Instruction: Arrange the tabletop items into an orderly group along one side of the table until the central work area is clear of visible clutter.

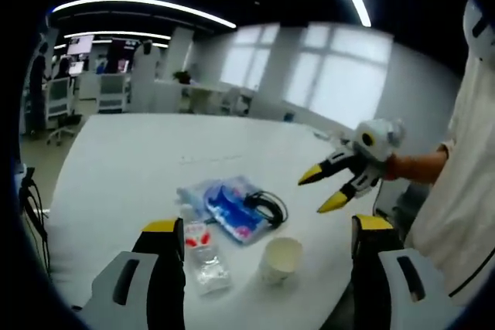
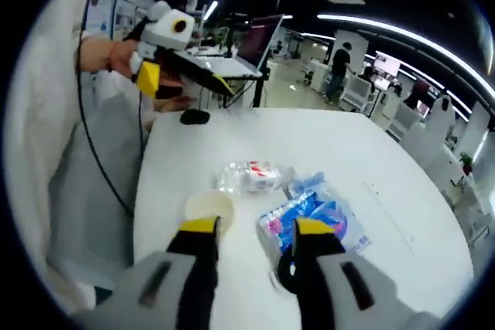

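On the white table (image 1: pixel 147 160) lie a blue-and-pink plastic packet (image 1: pixel 226 206), a coiled black cable (image 1: pixel 267 205) resting on it, a clear bottle (image 1: pixel 203 258) on its side and an upright paper cup (image 1: pixel 281 257). My left gripper (image 1: pixel 267 226) hovers open just before the bottle and cup. My right gripper (image 1: pixel 321 189) comes in from the right, open, above the table beside the cable. In the right gripper view my right gripper (image 2: pixel 257 226) is open over the cup (image 2: pixel 209 208) and packet (image 2: pixel 313 216), with the bottle (image 2: pixel 251 176) beyond. The left gripper (image 2: pixel 186 83) is held open at upper left.
A person in light clothes stands at the table's edge (image 1: pixel 456 191). A small black object (image 2: pixel 195 117) sits at the far table edge, with a laptop (image 2: pixel 255 44) behind it. Bare tabletop (image 2: pixel 348 144) stretches past the items. Desks and a distant person (image 2: pixel 338 67) fill the room.
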